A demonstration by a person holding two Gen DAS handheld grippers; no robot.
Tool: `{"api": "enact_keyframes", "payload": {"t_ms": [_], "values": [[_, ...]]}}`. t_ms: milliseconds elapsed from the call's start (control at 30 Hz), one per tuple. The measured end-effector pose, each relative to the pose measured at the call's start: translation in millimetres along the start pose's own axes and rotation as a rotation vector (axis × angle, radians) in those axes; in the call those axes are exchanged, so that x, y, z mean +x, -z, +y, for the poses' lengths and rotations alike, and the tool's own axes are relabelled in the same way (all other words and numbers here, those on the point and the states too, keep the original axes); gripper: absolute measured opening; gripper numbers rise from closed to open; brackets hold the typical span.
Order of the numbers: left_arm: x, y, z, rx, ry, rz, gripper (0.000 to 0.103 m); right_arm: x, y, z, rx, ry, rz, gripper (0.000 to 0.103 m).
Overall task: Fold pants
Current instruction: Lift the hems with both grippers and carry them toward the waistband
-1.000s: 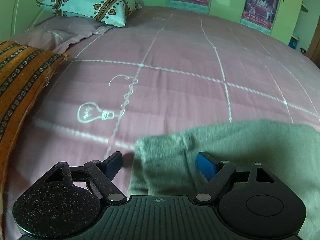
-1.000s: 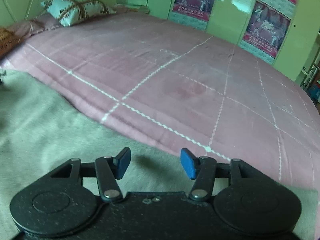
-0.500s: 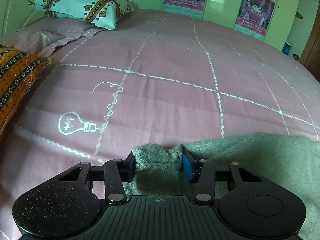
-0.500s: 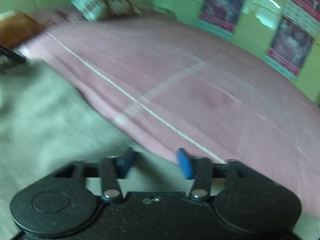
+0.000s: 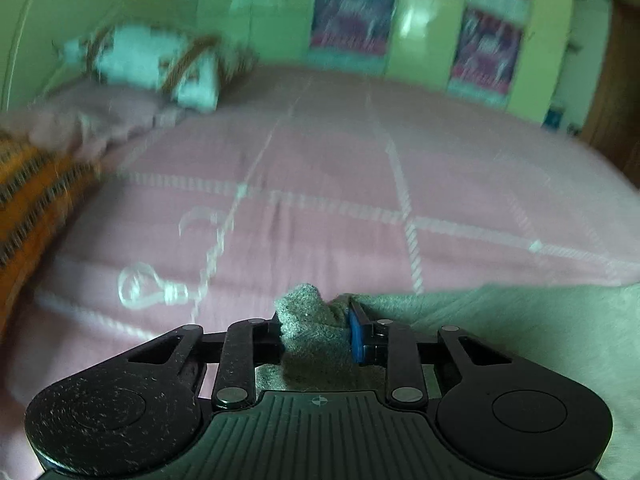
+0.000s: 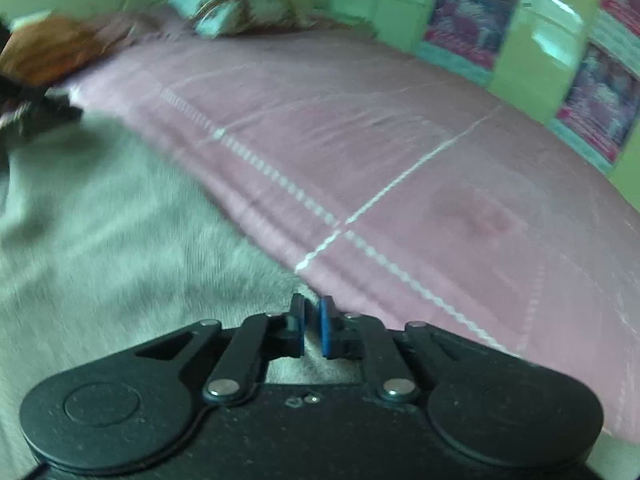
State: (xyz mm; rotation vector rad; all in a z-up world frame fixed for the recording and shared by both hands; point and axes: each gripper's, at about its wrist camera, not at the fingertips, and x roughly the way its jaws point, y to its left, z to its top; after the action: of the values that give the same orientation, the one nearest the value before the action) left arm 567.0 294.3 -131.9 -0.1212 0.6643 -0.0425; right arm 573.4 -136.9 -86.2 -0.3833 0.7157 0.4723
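Grey fleece fills the near part of both views — these are the pants (image 5: pixel 500 320), spread on the pink bedspread (image 5: pixel 340 184) at the bed's near edge and cut off by the frame, so I cannot tell waist from leg. Both views are smeared with blur; the posters (image 5: pixel 354 20) on the green cupboard doors are only pink and blue patches.

My left claw (image 5: pixel 316 322) is clamped on a bunched corner of the pants, the tuft standing up between the blue pads; the left pad is hidden behind the cloth. My right claw (image 6: pixel 313 326) has its pads drawn nearly together over the pants' far edge, with pale cloth showing in the thin gap — it looks pinched there, though the fold is too thin to make out clearly.

Only the left view shows the light-bulb drawing (image 5: pixel 150 286) stitched on the bedspread. Only the right view shows a darker stain (image 6: pixel 476 218) on it, and a dark shape at the far left edge that I cannot identify.

Each view shows one patterned pillow (image 5: pixel 156 66) by the wall, one orange striped cloth (image 5: pixel 28 204) and two posters.
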Motion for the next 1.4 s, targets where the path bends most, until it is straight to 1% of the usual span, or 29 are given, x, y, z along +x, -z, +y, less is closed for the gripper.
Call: {"api": "enact_keyframes", "payload": {"t_ms": [100, 167, 200, 233, 300, 333, 367, 433, 467, 500, 533, 567, 600, 667, 700, 733, 800, 867, 900, 967, 1033, 1067, 1100, 1133, 1167, 1233, 1267, 1367, 1400], "values": [[-45, 3, 8, 0.018, 0.092, -0.143, 0.029, -52, -2, 12, -0.057, -0.006, -0.053, 0.0], [-79, 12, 14, 0.001, 0.159, -0.223, 0.029, -93, 3, 25, -0.106, 0.009, -0.077, 0.0], [-98, 20, 17, 0.0, 0.18, -0.255, 0.029, -112, 7, 32, -0.126, 0.012, -0.088, 0.0], [-114, 28, 17, 0.011, 0.196, -0.274, 0.029, -136, 13, 42, -0.152, 0.019, -0.103, 0.0], [-149, 48, 17, 0.049, 0.223, -0.302, 0.029, -168, 26, 58, -0.184, 0.033, -0.112, 0.0], [-164, 61, 16, 0.064, 0.234, -0.3, 0.03, -187, 37, 70, -0.192, 0.039, -0.109, 0.0], [-178, 74, 16, 0.071, 0.238, -0.293, 0.031, -195, 43, 84, -0.205, 0.049, -0.107, 0.0], [-199, 104, 18, 0.06, 0.249, -0.264, 0.036, -220, 71, 114, -0.251, 0.07, -0.11, 0.0], [-207, 119, 19, 0.059, 0.231, -0.221, 0.045, -229, 89, 130, -0.266, 0.067, -0.098, 0.0], [-217, 138, 22, 0.032, 0.201, -0.191, 0.055, -233, 107, 145, -0.285, 0.062, -0.073, 0.0], [-226, 155, 30, -0.028, 0.195, -0.184, 0.062, -233, 124, 161, -0.299, 0.076, -0.048, 0.0], [-237, 168, 35, -0.078, 0.186, -0.177, 0.077, -236, 136, 171, -0.292, 0.09, -0.042, 0.002], [-248, 179, 38, -0.118, 0.165, -0.176, 0.08, -244, 152, 179, -0.247, 0.091, -0.054, 0.009], [-264, 192, 40, -0.186, 0.143, -0.154, 0.08, -257, 168, 183, -0.127, 0.091, -0.06, 0.009], [-270, 195, 38, -0.206, 0.116, -0.14, 0.08, -263, 174, 183, -0.058, 0.093, -0.061, 0.009], [-281, 199, 36, -0.242, 0.097, -0.145, 0.08, -268, 178, 182, -0.008, 0.101, -0.071, 0.009], [-293, 204, 38, -0.34, 0.124, -0.148, 0.08, -275, 182, 178, 0.069, 0.118, -0.087, 0.009], [-303, 211, 38, -0.428, 0.132, -0.17, 0.08, -277, 180, 172, 0.132, 0.137, -0.1, 0.011], [-304, 213, 38, -0.478, 0.158, -0.165, 0.08, -280, 181, 168, 0.171, 0.144, -0.111, 0.012], [-296, 217, 33, -0.518, 0.184, -0.148, 0.08, -280, 178, 158, 0.26, 0.147, -0.123, 0.015], [-284, 214, 30, -0.559, 0.194, -0.131, 0.08, -274, 179, 148, 0.319, 0.164, -0.129, 0.028], [-274, 211, 30, -0.592, 0.194, -0.115, 0.08, -274, 184, 145, 0.353, 0.174, -0.134, 0.044], [-260, 208, 31, -0.625, 0.214, -0.112, 0.08, -270, 185, 140, 0.394, 0.169, -0.14, 0.056], [-253, 206, 28, -0.652, 0.229, -0.109, 0.08, -267, 184, 133, 0.449, 0.154, -0.146, 0.059], [-246, 205, 27, -0.679, 0.232, -0.096, 0.08, -263, 185, 127, 0.505, 0.14, -0.148, 0.058], [-228, 203, 26, -0.73, 0.231, -0.058, 0.08, -250, 188, 109, 0.662, 0.104, -0.134, 0.056], [-223, 202, 24, -0.744, 0.213, -0.036, 0.08, -242, 194, 100, 0.747, 0.081, -0.123, 0.053], [-208, 203, 19, -0.73, 0.17, -0.001, 0.08, -217, 212, 76, 1.001, 0.008, -0.067, 0.046], [-206, 201, 18, -0.726, 0.161, 0.002, 0.08, -210, 219, 70, 1.068, -0.013, -0.058, 0.046]]}}
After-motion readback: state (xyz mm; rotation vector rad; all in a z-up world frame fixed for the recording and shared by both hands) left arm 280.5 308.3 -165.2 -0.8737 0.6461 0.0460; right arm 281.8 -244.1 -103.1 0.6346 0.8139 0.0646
